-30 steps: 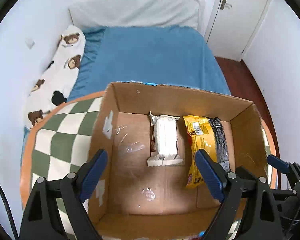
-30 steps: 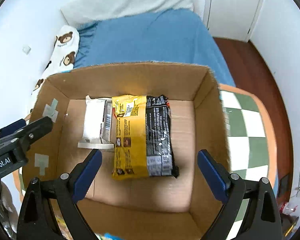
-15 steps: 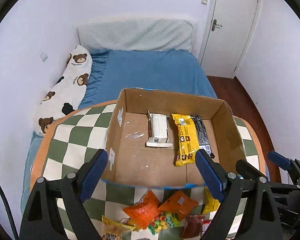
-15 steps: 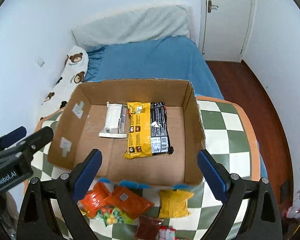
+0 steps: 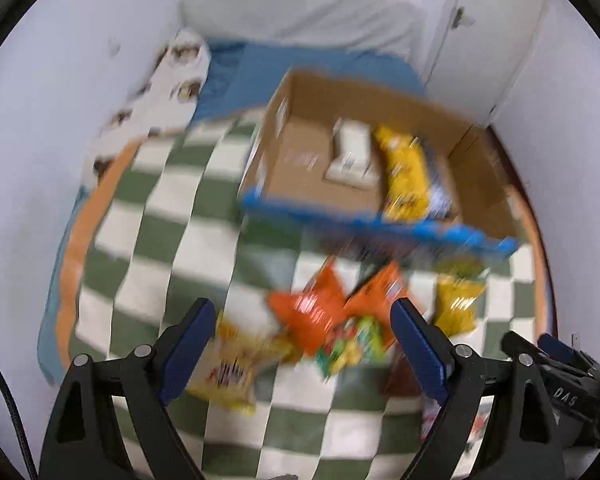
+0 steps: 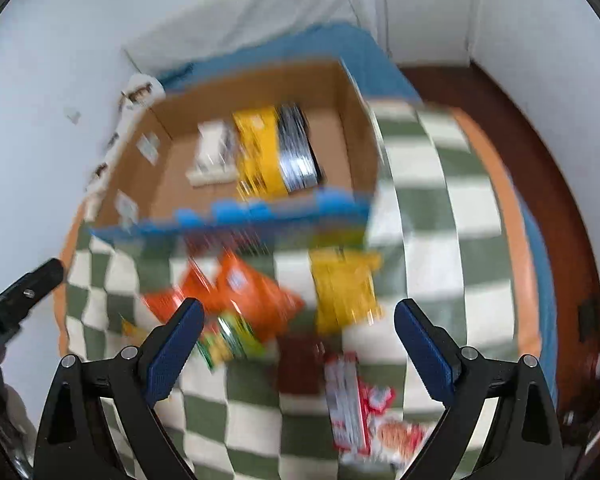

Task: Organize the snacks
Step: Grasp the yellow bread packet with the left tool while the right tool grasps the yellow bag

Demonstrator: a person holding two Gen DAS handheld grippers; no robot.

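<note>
Both views are motion-blurred. A cardboard box point(image 5: 300, 168) point(image 6: 168, 176) stands at the far side of the checkered table and holds a white packet point(image 5: 350, 156) point(image 6: 212, 156) and a yellow-and-black packet point(image 5: 406, 178) point(image 6: 272, 152). Loose snacks lie in front of the box: orange bags point(image 5: 320, 304) point(image 6: 252, 292), a small yellow bag point(image 5: 456, 300) point(image 6: 344, 288), a green-and-yellow packet point(image 5: 352, 344) point(image 6: 228, 340), a yellow packet point(image 5: 232, 364), a brown packet point(image 6: 300, 364) and a red-and-white packet point(image 6: 352, 400). My left gripper point(image 5: 302, 344) and right gripper point(image 6: 296, 344) are open and empty above the loose snacks.
The round table point(image 5: 160, 240) has a green-and-white checkered cloth with an orange rim. Behind it are a blue bed point(image 5: 284, 64), a bear-print pillow point(image 5: 172, 80), white walls and a door point(image 5: 472, 40). The right gripper's body shows at the lower right of the left wrist view point(image 5: 560, 380).
Both grippers have pulled back from above the box toward the table's near side. The loose snacks are now close under the fingers. Both stay open.
</note>
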